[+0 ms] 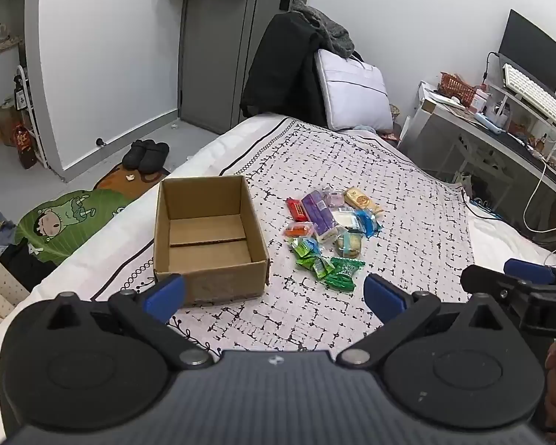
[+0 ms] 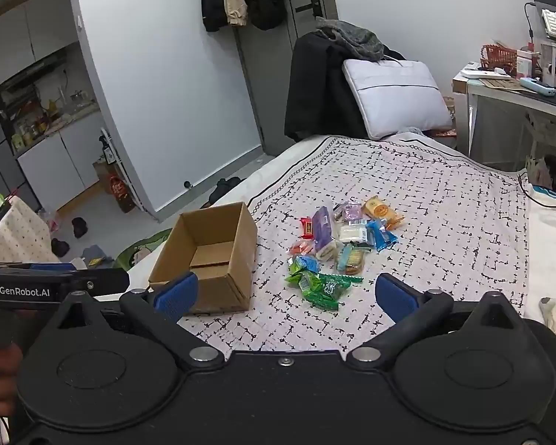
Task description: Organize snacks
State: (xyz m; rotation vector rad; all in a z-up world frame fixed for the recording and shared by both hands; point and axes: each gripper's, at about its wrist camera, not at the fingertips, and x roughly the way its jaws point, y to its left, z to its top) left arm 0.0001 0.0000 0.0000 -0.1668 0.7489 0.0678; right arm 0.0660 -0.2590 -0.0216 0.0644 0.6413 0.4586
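Observation:
An open, empty cardboard box (image 1: 207, 237) sits on the patterned bedspread (image 1: 389, 185); it also shows in the right wrist view (image 2: 207, 259). To its right lies a pile of several wrapped snacks (image 1: 330, 233), among them a purple pack (image 1: 317, 213), a red bar (image 1: 296, 209) and green packets (image 1: 339, 270). The pile shows in the right wrist view too (image 2: 337, 248). My left gripper (image 1: 274, 296) is open and empty, held above the bed short of the box and the pile. My right gripper (image 2: 283, 296) is open and empty, just short of the green packets (image 2: 324, 285).
A chair draped with dark clothes (image 1: 289, 70) and a white laptop bag (image 1: 352, 92) stand at the bed's far end. A cluttered desk (image 1: 500, 118) runs along the right. Slippers (image 1: 146, 154) and a green rug (image 1: 66, 222) lie on the floor to the left.

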